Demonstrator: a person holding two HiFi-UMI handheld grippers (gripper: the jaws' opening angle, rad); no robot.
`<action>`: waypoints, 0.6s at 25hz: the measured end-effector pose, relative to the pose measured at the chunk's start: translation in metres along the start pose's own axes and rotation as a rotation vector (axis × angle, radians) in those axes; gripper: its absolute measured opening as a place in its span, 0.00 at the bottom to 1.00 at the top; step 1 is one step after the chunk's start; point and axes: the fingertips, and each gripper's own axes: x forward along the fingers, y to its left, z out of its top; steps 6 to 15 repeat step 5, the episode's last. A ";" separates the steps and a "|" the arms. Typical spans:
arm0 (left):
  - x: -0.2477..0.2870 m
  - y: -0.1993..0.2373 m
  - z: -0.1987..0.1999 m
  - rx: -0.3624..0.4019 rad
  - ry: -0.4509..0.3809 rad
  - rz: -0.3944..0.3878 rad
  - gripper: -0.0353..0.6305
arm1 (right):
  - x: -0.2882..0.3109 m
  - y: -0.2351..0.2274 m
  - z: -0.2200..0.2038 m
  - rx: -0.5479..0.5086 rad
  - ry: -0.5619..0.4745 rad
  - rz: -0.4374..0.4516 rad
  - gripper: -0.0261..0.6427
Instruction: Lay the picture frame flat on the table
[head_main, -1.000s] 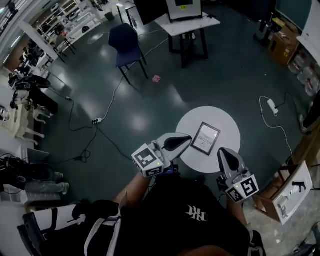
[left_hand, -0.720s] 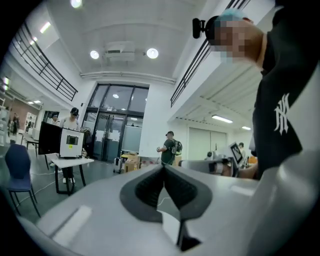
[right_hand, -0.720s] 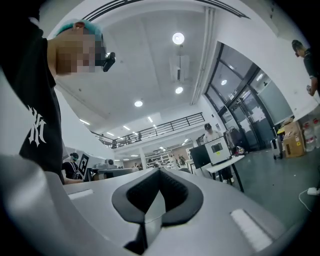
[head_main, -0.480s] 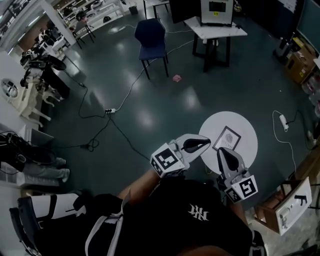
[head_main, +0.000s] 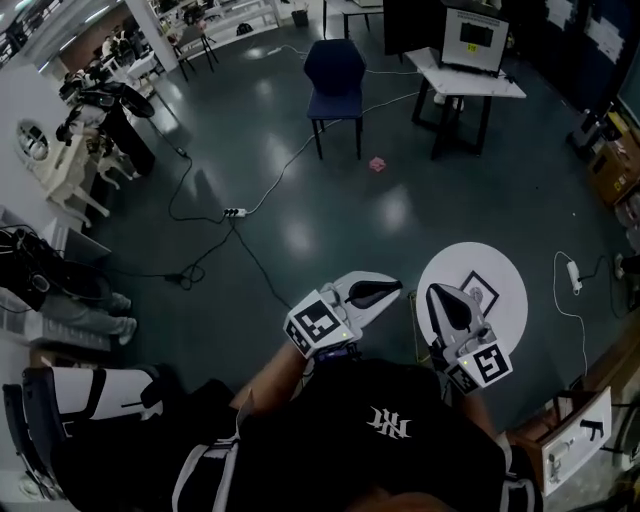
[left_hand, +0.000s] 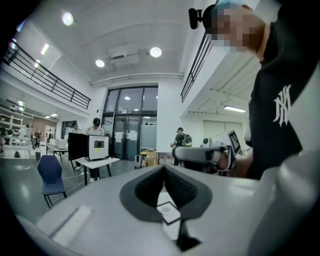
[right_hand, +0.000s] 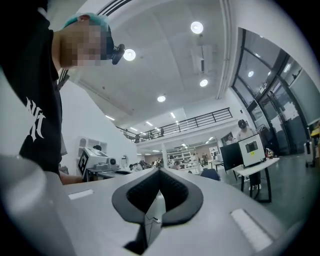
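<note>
The black picture frame (head_main: 482, 289) lies flat on the small round white table (head_main: 500, 262) at the lower right of the head view, its near corner hidden by my right gripper. My right gripper (head_main: 437, 293) hovers over the table's near-left edge, shut and holding nothing. My left gripper (head_main: 392, 288) is left of the table over the floor, also shut and holding nothing. In the left gripper view the frame (left_hand: 168, 213) shows small through the gap under the closed jaws, and the right gripper (left_hand: 215, 152) is off to the right.
A blue chair (head_main: 335, 72) and a white desk with a monitor (head_main: 470, 70) stand further back. Cables and a power strip (head_main: 235, 213) run over the dark floor. A pink scrap (head_main: 378, 164) lies on the floor. Boxes and a shelf crowd the right edge.
The head view has swung, so the table and frame now sit lower and further right. Both grippers stay shut and close to the body. The frame lies flat throughout.
</note>
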 end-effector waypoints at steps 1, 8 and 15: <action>0.002 0.011 -0.011 0.001 -0.006 0.021 0.06 | 0.009 -0.007 -0.012 -0.004 -0.011 0.024 0.04; 0.014 0.053 -0.068 -0.021 -0.020 0.086 0.06 | 0.039 -0.040 -0.077 -0.032 0.001 0.093 0.04; 0.014 0.053 -0.068 -0.021 -0.020 0.086 0.06 | 0.039 -0.040 -0.077 -0.032 0.001 0.093 0.04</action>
